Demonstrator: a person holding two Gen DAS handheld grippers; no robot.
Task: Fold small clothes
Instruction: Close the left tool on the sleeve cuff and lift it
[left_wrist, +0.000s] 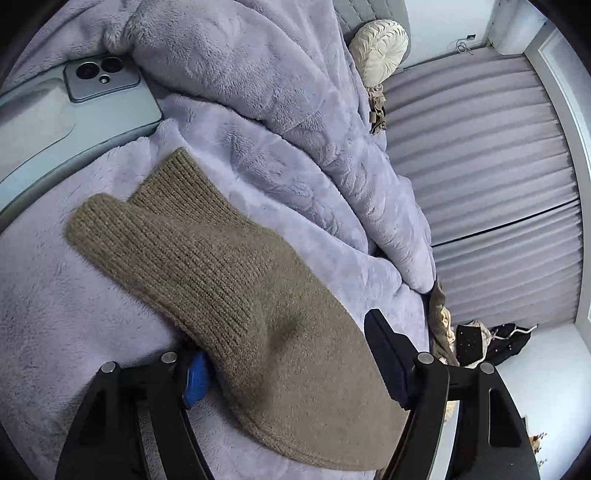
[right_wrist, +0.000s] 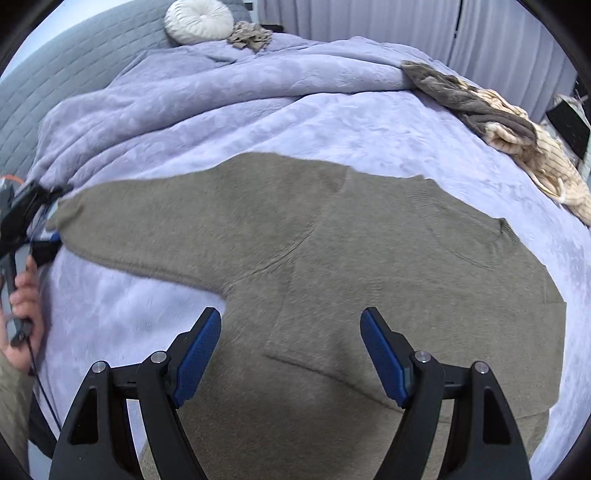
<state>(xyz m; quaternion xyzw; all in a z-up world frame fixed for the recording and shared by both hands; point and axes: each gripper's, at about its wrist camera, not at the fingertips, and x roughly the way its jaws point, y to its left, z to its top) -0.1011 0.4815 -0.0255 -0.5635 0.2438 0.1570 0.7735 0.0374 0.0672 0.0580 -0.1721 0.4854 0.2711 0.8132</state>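
Note:
An olive-brown knit sweater (right_wrist: 369, 266) lies spread flat on the lilac fleece blanket (right_wrist: 332, 118), one sleeve stretched out to the left. In the left wrist view that sleeve, with its ribbed cuff (left_wrist: 155, 206), lies between the fingers of my left gripper (left_wrist: 288, 362). The jaws stand wide apart, the sleeve draped over the left blue pad (left_wrist: 195, 376). My right gripper (right_wrist: 291, 354) is open above the sweater's body near the armpit, holding nothing. The left gripper also shows at the sleeve end in the right wrist view (right_wrist: 40, 225).
A grey-green phone (left_wrist: 92, 99) lies on the blanket beside the cuff. A heap of grey and cream clothes (right_wrist: 498, 122) sits at the bed's far right. A round cream cushion (right_wrist: 199, 20) and a crumpled beige item (right_wrist: 251, 37) lie at the headboard. Grey curtains (left_wrist: 480, 184) hang beyond.

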